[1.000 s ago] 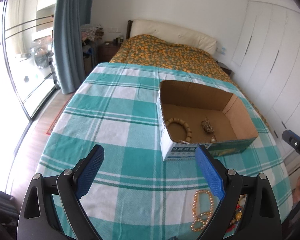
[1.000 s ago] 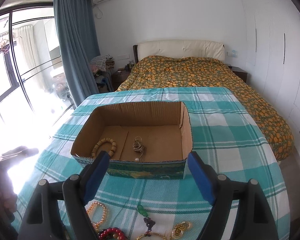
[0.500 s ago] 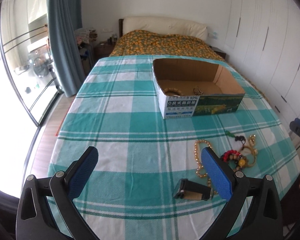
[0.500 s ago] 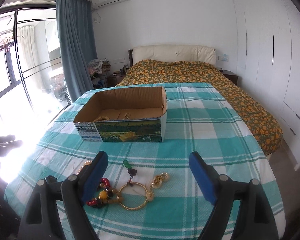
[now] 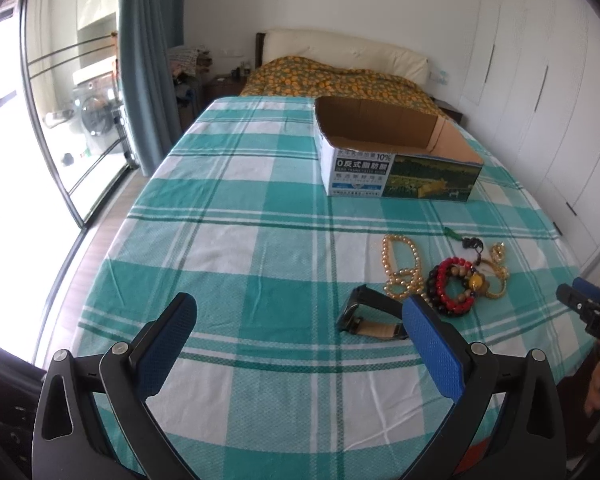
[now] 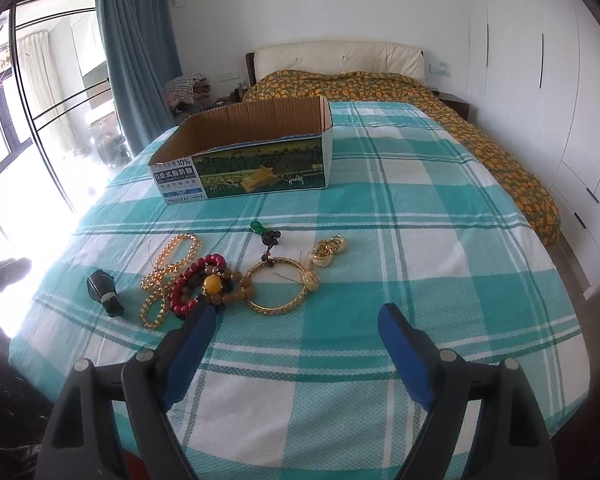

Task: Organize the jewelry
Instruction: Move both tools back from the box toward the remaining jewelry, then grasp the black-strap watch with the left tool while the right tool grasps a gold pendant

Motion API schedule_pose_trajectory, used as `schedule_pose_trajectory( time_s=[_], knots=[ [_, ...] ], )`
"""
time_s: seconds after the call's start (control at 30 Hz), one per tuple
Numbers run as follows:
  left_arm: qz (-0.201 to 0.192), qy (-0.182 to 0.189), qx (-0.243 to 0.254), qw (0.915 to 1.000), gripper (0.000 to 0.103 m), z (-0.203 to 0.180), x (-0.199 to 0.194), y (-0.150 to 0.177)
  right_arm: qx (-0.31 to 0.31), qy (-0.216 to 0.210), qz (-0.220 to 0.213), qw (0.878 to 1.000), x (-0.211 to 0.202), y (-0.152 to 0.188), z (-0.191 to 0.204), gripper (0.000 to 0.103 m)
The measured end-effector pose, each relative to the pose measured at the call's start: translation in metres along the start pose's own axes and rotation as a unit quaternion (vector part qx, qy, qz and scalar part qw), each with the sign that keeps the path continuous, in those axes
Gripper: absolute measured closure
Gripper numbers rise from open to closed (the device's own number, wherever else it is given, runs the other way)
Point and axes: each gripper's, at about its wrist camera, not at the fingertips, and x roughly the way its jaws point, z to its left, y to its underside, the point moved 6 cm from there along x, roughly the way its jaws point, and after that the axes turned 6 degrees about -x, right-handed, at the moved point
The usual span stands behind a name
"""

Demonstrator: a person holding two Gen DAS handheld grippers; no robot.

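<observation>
Both grippers, L (image 5: 300, 340) & R (image 6: 296, 332), are hovering w/ jaws spread, empty. Jewelry pile (image 6: 220, 280) is lying at R's 11 o'clock, nearer R; box (image 6: 244, 164) sitting beyond at 12.

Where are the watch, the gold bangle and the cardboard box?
watch (image 5: 366, 316): left wrist view, on its strap.
gold bangle (image 6: 276, 307): right wrist view, near rim.
cardboard box (image 6: 260, 172): right wrist view, printed front wall.
</observation>
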Motion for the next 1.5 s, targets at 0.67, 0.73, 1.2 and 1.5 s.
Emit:
schedule_pose_trajectory(
  time_s=[0.67,0.73,1.2,1.5],
  knots=[
    [0.043,0.004,0.01,0.999,0.001,-0.002,0.025,0.032,0.013,0.017,-0.004,1.0,-0.008,0.013,-0.013,0.018],
    [0.047,0.007,0.014,0.9988,0.001,-0.003,0.032,0.034,0.013,0.015,-0.002,1.0,-0.006,0.014,-0.014,0.018],
    [0.077,0.034,0.035,0.9958,0.001,-0.016,0.06,0.042,0.029,0.002,0.014,0.999,0.004,0.027,-0.021,0.018],
    [0.076,0.045,0.038,0.9954,0.002,-0.021,0.067,0.035,0.027,-0.006,0.015,0.999,0.005,0.028,-0.017,0.018]
  ],
)
